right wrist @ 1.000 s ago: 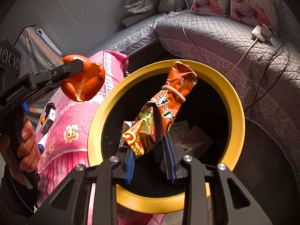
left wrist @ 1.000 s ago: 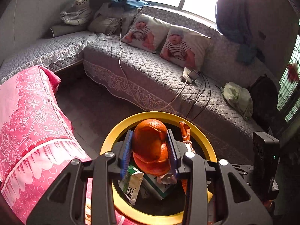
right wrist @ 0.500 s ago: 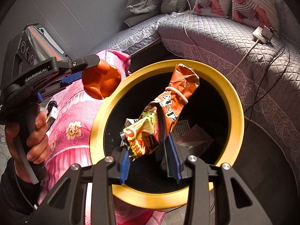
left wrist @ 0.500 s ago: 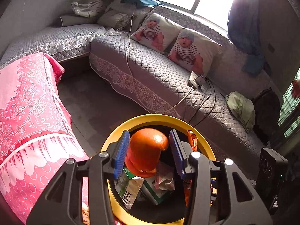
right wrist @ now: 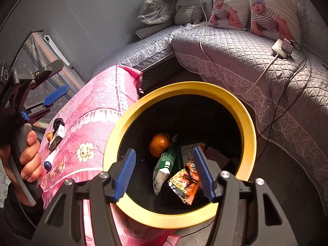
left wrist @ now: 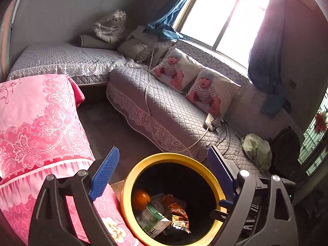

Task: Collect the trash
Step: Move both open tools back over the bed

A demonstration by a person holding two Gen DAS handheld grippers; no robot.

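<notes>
left gripper point(left wrist: 163, 172): opening, empty | right gripper point(right wrist: 164, 172): opening, empty | peel point(right wrist: 159, 144), wrapper point(right wrist: 185, 181): in bin point(right wrist: 249, 127), below fingers

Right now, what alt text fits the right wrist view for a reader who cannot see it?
The right tongs are opening, empty, over a yellow-rimmed bin holding an orange peel, a green carton and a snack wrapper. Left of it lies a pink-covered table, where a hand holds the left tongs; a grey sofa lies behind.

Both wrist cameras are looking steeply down along their fingers, close above the yellow-rimmed bin point(left wrist: 131, 176) point(right wrist: 251, 135); sofa point(left wrist: 164, 110) point(right wrist: 235, 61) at 12–2 o'clock, pink-covered table point(left wrist: 37, 123) point(right wrist: 98, 110) at 9 o'clock are sharing both views.
</notes>
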